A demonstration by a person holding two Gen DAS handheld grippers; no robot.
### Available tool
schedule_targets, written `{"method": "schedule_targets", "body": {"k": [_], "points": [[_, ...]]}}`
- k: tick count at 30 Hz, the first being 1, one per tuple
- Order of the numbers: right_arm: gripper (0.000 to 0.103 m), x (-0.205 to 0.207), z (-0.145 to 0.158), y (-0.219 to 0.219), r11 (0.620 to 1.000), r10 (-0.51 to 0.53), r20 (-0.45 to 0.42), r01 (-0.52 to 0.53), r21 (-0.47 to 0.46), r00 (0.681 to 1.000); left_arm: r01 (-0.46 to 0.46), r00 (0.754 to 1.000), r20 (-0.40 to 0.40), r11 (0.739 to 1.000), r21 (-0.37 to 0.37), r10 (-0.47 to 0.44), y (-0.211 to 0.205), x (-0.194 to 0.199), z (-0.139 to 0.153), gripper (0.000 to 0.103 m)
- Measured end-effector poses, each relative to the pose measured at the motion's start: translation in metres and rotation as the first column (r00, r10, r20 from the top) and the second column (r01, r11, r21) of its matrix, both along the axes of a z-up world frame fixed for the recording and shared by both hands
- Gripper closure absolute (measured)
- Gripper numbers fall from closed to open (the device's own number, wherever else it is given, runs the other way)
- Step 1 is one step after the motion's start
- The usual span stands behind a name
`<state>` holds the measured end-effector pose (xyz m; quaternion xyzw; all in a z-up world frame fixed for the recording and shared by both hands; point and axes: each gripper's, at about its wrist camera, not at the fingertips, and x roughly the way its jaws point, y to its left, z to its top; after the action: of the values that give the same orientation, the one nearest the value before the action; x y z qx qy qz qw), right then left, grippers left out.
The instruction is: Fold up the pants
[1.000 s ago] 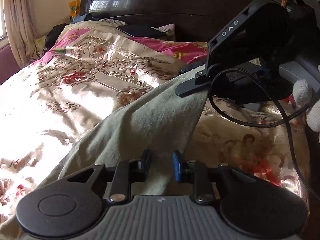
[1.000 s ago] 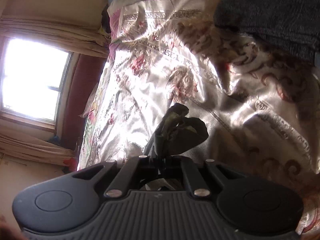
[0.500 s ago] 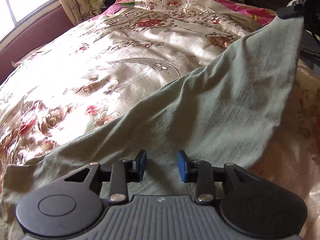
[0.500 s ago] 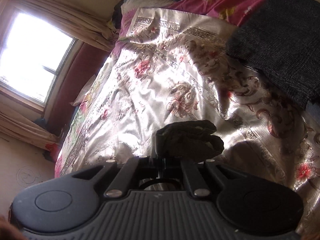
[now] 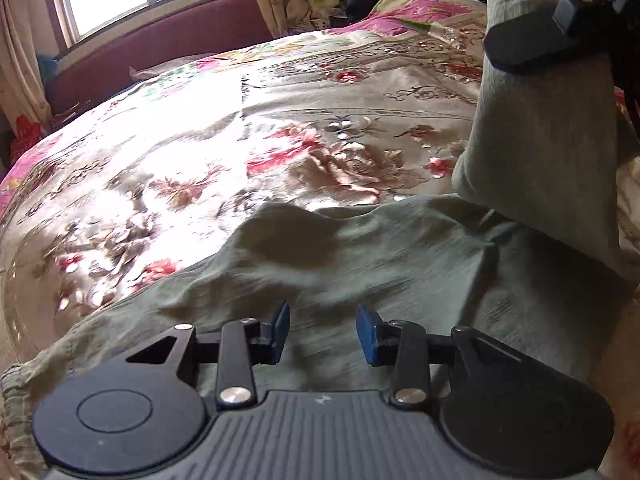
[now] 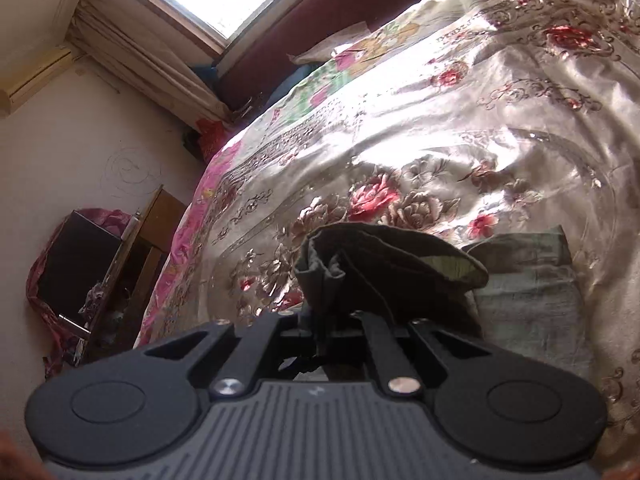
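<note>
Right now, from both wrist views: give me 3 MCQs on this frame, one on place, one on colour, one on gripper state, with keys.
1. Where does most of the pants fabric lie?
A. on the floral bedspread
B. on the floor
C. over the windowsill

2. What colour are the pants?
A. bright red
B. grey-green
C. white

3. How do the two grippers stand?
A. both open
B. left gripper shut on fabric, right gripper open
C. left open, right shut on the pants

Key:
1 A: the left wrist view shows the fabric spread flat on the bedspread.
2 B: the cloth reads muted grey-green in both views.
3 C: the blue pads of the left gripper stand apart over the cloth, while the right gripper pinches a bunched end of the pants and lifts it.
</note>
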<state>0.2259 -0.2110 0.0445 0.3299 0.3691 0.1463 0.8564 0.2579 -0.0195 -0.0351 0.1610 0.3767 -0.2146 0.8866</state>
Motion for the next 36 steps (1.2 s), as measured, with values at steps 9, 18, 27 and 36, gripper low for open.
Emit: {"method": "schedule_targets", "body": {"k": [9,18,27,36], "points": [[0.098,0.048,-0.038,0.152,0.968,0.240,-0.070,-0.244,-0.057,0.968,-0.165,0.986,-0.008,0.986,-0.009,0.165,0.141,-0.018,0.005,0.051],[0.097,0.070,-0.052,0.229,0.938,0.305,-0.091,-0.316,-0.145,0.948,-0.316,0.949,-0.033,0.948,-0.047,0.315,0.201,-0.044,0.006,0.051],[0.093,0.057,-0.055,0.296,0.852,0.436,-0.060,-0.433,-0.293,0.898,-0.368,0.929,-0.049,0.930,-0.019,0.367,0.231,-0.068,0.011,0.051],[0.072,0.037,-0.061,0.328,0.767,0.590,-0.071,-0.586,-0.261,0.804,-0.382,0.922,-0.072,0.924,0.000,0.382,0.233,-0.091,0.012,0.050]]}}
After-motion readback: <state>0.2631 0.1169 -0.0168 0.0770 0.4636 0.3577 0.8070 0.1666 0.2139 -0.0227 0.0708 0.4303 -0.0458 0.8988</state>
